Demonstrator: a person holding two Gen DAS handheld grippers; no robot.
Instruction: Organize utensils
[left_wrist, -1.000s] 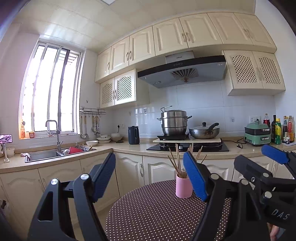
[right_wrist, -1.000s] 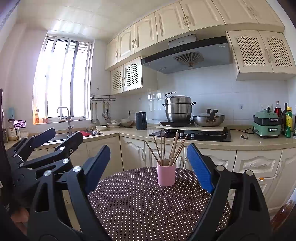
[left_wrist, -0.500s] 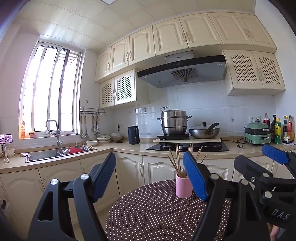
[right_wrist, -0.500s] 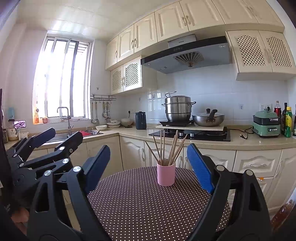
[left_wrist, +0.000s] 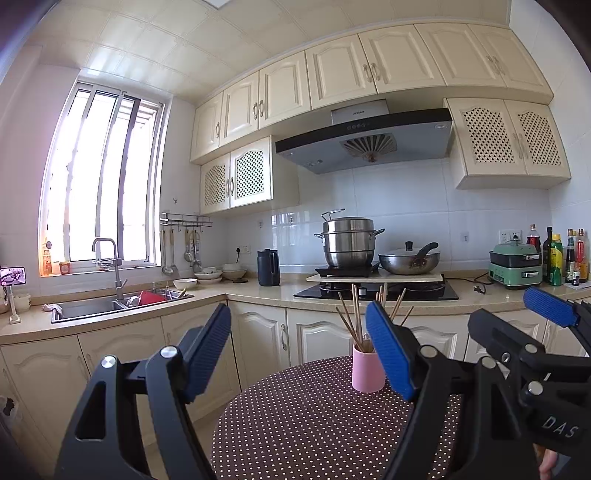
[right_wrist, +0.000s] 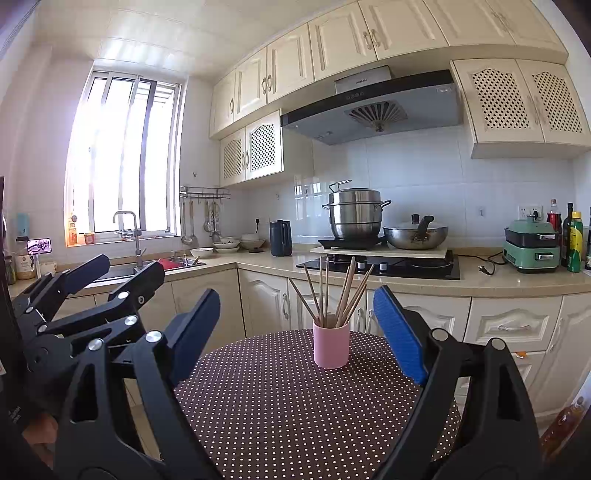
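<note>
Nearest, the left gripper (left_wrist: 299, 350) and the right gripper (right_wrist: 295, 332) both hang above the near edge of the round table with its brown, white-dotted cloth (right_wrist: 280, 406). Each has its blue-padded jaws spread wide and nothing between them.

Toward the far edge of the table, roughly at its middle, stands one small pink cylindrical cup (right_wrist: 331, 345), upright. It holds a loose fan of thin wooden chopsticks (right_wrist: 345, 291), tips down, leaning outward on the rim. About seven sticks can be counted from the right wrist view; where they cross, the count is unsure. Nothing else lies on the cloth.

By my judgement the sticks are light, stiff and smooth, so they could slip or twist in the pads; the upper third of a shaft, clear of its neighbours, looks the best place to pinch. The cup seems light too and may tip if a stick is dragged sideways.

Beyond the table runs the beige kitchen counter (right_wrist: 498, 282).
</note>
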